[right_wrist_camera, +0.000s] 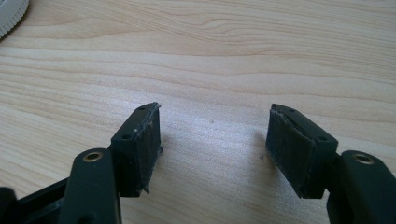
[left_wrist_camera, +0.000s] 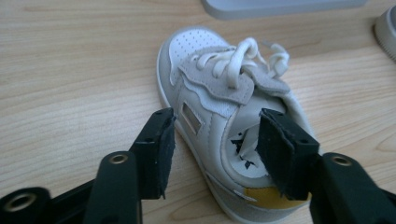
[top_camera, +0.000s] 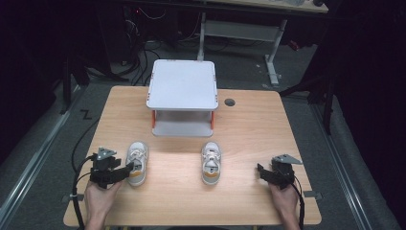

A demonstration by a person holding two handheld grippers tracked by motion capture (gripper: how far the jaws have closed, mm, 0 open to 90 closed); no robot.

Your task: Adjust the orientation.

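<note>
Two small white and grey sneakers with yellow heels stand toe-away on the wooden table [top_camera: 249, 129]. My left gripper [top_camera: 128, 168] reaches the heel of the left sneaker [top_camera: 136, 163]. In the left gripper view this sneaker [left_wrist_camera: 219, 84] lies between the jaws of the left gripper [left_wrist_camera: 217, 126]: one jaw stands outside its side wall with a small gap, the other over the shoe's opening. The pads do not press on it. The right sneaker [top_camera: 211, 162] stands free. My right gripper [top_camera: 261, 170] rests open near the table's right edge, with bare wood between the jaws of the right gripper [right_wrist_camera: 215, 116].
A white two-level stand [top_camera: 182, 86] sits at the back middle of the table, its lower shelf facing the sneakers. A dark cable hole [top_camera: 230, 102] lies to its right. The floor and desk legs are beyond the table's far edge.
</note>
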